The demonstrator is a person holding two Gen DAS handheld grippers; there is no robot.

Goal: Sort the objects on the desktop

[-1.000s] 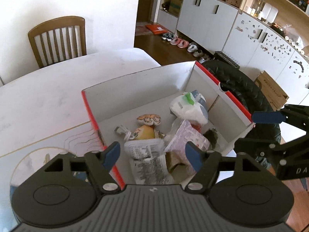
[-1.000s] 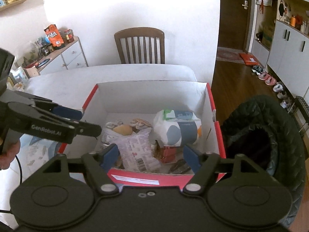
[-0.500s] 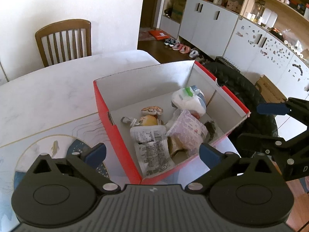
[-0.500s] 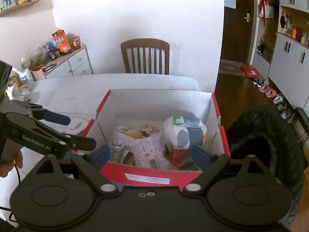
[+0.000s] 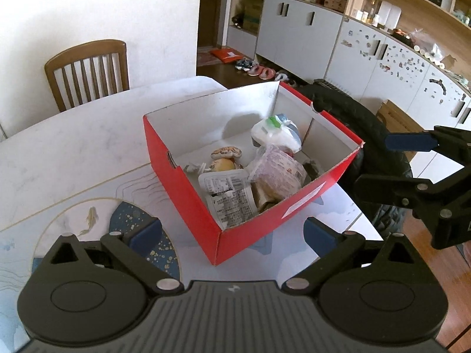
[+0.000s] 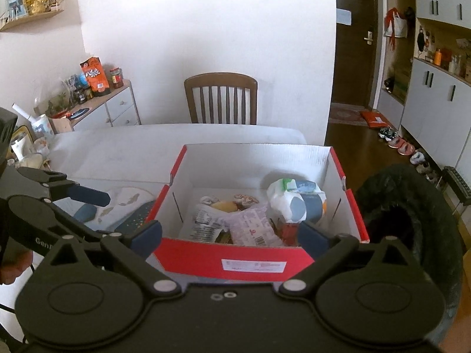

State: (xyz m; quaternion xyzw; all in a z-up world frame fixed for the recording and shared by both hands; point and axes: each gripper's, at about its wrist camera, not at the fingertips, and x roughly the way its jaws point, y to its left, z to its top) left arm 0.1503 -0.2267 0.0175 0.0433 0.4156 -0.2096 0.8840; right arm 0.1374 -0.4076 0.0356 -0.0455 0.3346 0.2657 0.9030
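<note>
**Box full, both grippers let go**

On the table's (image 5: 73,147) left lies a fish-picture mat (image 5: 88,220). The left gripper (image 5: 232,235) is spread wide, holding nothing. The red box (image 5: 191,194) near the right edge holds wrappers (image 5: 232,200) and a bag (image 5: 276,135). The right gripper (image 6: 229,235) is opening, empty. Sorting looks nearly done. A black bin (image 6: 412,220) stands beside the table

Box (image 6: 259,261) on table (image 6: 141,144), near its right edge | packets (image 5: 232,203) and bag (image 5: 275,135) inside box, bag toward far right corner | bin (image 6: 412,223) on floor right of box | chair (image 6: 220,97) behind table | placemat (image 5: 97,217) on table left of box
</note>
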